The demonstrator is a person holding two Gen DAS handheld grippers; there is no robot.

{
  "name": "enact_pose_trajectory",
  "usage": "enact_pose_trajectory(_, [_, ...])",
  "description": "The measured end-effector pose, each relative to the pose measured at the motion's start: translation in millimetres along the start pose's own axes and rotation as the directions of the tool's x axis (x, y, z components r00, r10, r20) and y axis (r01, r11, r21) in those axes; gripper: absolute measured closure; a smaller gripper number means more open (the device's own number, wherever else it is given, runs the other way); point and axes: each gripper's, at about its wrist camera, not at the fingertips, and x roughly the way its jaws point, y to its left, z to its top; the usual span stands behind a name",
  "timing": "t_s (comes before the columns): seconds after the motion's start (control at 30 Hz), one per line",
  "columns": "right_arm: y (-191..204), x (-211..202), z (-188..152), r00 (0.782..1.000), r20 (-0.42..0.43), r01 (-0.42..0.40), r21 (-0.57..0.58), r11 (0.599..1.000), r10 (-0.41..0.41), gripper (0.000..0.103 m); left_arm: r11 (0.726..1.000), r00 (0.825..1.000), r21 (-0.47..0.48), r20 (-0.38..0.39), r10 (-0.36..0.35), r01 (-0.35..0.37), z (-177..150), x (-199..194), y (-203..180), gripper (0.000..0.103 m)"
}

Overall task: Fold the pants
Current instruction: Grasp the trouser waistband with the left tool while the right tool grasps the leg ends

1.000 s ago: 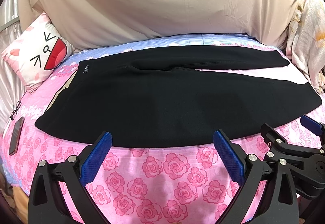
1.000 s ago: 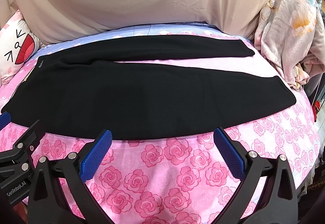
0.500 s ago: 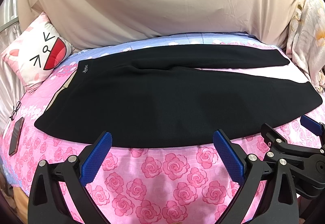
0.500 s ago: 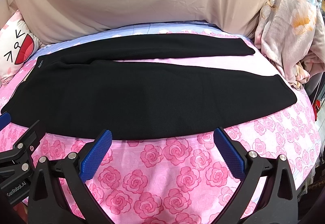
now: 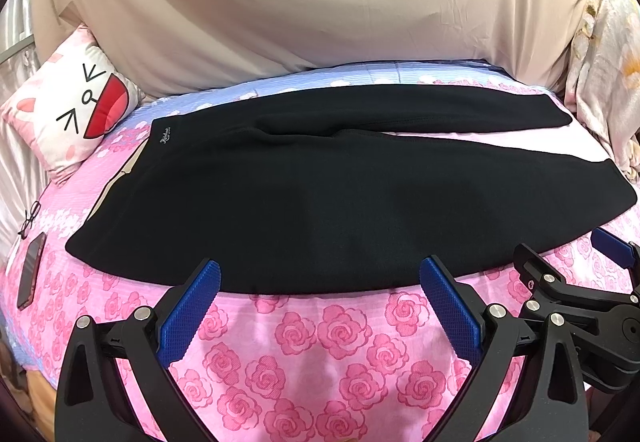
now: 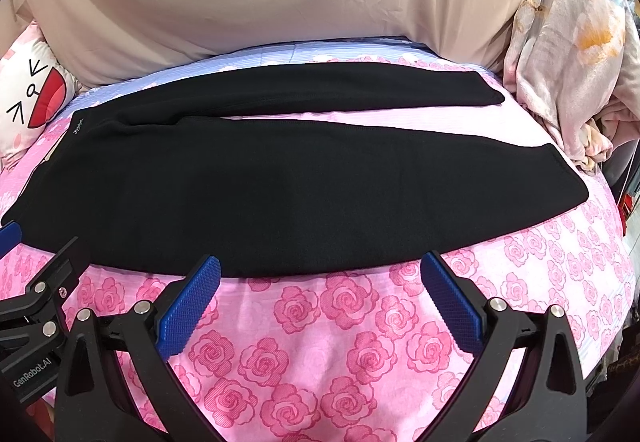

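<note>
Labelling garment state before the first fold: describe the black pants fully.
The black pants look like matte knit fabric and lie flat and unfolded on the pink rose-print bedsheet. The waistband, with small pale lettering, is at the left; both legs run right, splayed apart, the near leg looking wider. Neither gripper touches them.

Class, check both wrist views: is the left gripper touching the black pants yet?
Cannot tell. In the left wrist view the open left gripper has its fingertips at the near hem of the pants, showing neither gap nor contact.
</note>
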Motion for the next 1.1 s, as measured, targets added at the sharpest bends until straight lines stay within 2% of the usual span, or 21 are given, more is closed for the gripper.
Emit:
enact_pose_trajectory(0.13, [-19.9, 1.3, 19.7, 0.999, 0.039, 0.008, -0.009, 1.000, -0.008, 0.005, 1.000, 1.000, 0.001, 0.017, 0.002, -0.002, 12.5, 4.7, 8.1, 0.005])
enact_pose_trajectory(0.27, [-82.4, 9.0, 71.1, 0.992, 0.118, 0.029, 0.027, 0.999, -0.033, 0.005, 0.997, 1.000, -0.070, 0.028, 0.014, -0.012, 48.7, 23.3, 52.1, 0.005])
enact_pose_trajectory(0.33, [-123.6, 22.2, 104.0, 0.989, 0.145, 0.012, 0.053, 0.998, -0.020, 0.005, 0.992, 0.996, -0.098, 0.042, 0.083, -0.079, 72.3, 37.5, 79.3, 0.005])
enact_pose_trajectory(0.4, [-160.8, 49.3, 141.3, 0.988, 0.153, -0.001, 0.059, 0.998, -0.008, 0.005, 0.978, 0.984, -0.129, 0.056, 0.172, -0.163, 96.7, 55.1, 106.3, 0.005])
enact_pose_trajectory(0.47, [-197.1, 89.3, 178.6, 0.995, 0.089, 0.025, 0.070, 0.997, -0.031, 0.005, 0.966, 0.976, -0.163, 0.054, 0.211, -0.200, 121.2, 77.5, 135.8, 0.005])
enact_pose_trajectory(0.57, [-243.2, 153.8, 222.1, 0.999, -0.043, 0.038, 0.108, 0.993, -0.033, 0.005, 0.954, 0.975, -0.220, 0.047, 0.217, -0.202, 147.7, 111.3, 174.6, 0.005])
enact_pose_trajectory(0.67, [-277.7, 193.7, 250.2, 0.997, -0.052, 0.062, 0.135, 0.989, -0.055, 0.005, 0.921, 0.966, -0.293, -0.036, 0.257, -0.256, 173.4, 160.5, 226.9, 0.005])
enact_pose_trajectory(0.73, [-294.7, 217.2, 264.0, 0.994, -0.065, 0.090, 0.135, 0.987, -0.082, 0.005, 0.906, 0.960, -0.318, -0.076, 0.269, -0.280, 182.0, 181.9, 247.9, 0.005])
enact_pose_trajectory(0.87, [-314.7, 255.0, 276.8, 0.990, -0.117, 0.097, 0.120, 0.988, -0.083, 0.005, 0.879, 0.947, -0.352, -0.152, 0.284, -0.320, 190.0, 221.5, 283.9, 0.005])
enact_pose_trajectory(1.1, [-319.5, 296.0, 276.8, 0.981, -0.168, 0.105, 0.049, 0.993, -0.096, 0.005, 0.897, 0.949, -0.345, -0.245, 0.199, -0.277, 188.6, 276.5, 306.8, 0.005])
